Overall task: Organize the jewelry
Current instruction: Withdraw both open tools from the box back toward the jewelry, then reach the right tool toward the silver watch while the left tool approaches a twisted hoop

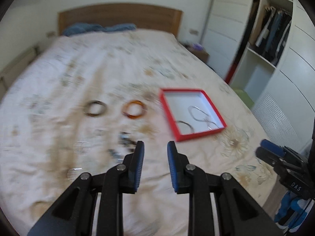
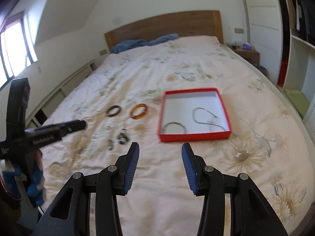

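Both the left hand-held gripper and right hand-held gripper gape empty; ahead, the box holds a chain and bangle, while two bangles and small pieces remain on the bed.

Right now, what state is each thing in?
Red box: open, lidless, on the bed.
Silver chain: inside the box.
Silver bangle: inside the box.
Amber bangle: on the bed, outside.
Dark bangle: on the bed, outside.
Left claw: open, empty.
Right claw: open, empty.
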`<state>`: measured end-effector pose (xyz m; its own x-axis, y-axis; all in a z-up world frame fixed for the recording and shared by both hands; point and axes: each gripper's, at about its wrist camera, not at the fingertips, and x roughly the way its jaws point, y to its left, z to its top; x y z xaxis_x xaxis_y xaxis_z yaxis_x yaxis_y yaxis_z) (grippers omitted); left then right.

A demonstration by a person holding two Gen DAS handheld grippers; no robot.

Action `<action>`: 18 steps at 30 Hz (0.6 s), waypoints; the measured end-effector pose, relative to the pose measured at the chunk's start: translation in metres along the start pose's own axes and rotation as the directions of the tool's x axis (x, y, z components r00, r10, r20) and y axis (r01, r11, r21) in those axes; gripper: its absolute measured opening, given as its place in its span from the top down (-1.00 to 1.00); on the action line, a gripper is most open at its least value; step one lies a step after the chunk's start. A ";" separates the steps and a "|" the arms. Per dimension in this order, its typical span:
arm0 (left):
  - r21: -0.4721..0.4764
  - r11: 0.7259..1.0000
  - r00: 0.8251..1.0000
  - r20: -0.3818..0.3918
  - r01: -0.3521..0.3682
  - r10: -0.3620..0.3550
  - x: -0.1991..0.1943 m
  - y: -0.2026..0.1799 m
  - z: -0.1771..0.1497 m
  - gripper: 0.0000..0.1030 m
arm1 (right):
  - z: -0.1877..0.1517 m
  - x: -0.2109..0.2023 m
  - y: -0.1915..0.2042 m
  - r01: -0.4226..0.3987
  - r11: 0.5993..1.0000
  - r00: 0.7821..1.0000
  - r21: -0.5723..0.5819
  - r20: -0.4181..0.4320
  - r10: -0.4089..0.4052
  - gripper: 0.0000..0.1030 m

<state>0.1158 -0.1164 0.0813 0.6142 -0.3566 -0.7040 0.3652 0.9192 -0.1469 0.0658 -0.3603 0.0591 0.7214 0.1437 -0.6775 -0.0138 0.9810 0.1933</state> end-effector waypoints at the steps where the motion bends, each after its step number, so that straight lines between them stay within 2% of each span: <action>1: 0.000 0.999 0.999 0.013 -0.035 0.035 -0.021 0.013 -0.003 0.55 | -0.002 -0.010 0.011 -0.012 1.000 1.000 -0.013 0.014 0.012 0.13; 5: -0.011 0.992 0.990 0.062 -0.129 0.130 -0.080 0.053 -0.016 0.55 | -0.006 -0.038 0.042 -0.039 0.998 0.998 -0.046 0.055 0.042 0.13; 7: -0.038 0.988 0.984 0.087 -0.150 0.152 -0.110 0.074 -0.027 0.55 | -0.008 -0.052 0.059 -0.054 0.997 0.995 -0.062 0.076 0.059 0.13; 10: -0.065 0.983 0.978 0.106 -0.174 0.180 -0.134 0.096 -0.041 0.35 | -0.010 -0.064 0.082 -0.071 0.994 0.993 -0.088 0.093 0.079 0.13; 14: -0.088 0.978 0.974 0.109 -0.189 0.198 -0.140 0.113 -0.058 0.35 | -0.012 -0.064 0.106 -0.103 0.988 0.990 -0.119 0.088 0.114 0.14; 18: -0.105 0.977 0.977 0.088 -0.185 0.194 -0.116 0.125 -0.073 0.35 | -0.014 -0.040 0.125 -0.133 0.981 0.989 -0.142 0.045 0.140 0.15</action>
<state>0.0393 0.0520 0.0933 0.7327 -0.1845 -0.6550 0.1702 0.9816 -0.0862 0.0256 -0.2414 0.0999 0.7425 0.2738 -0.6113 -0.2077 0.9618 0.1786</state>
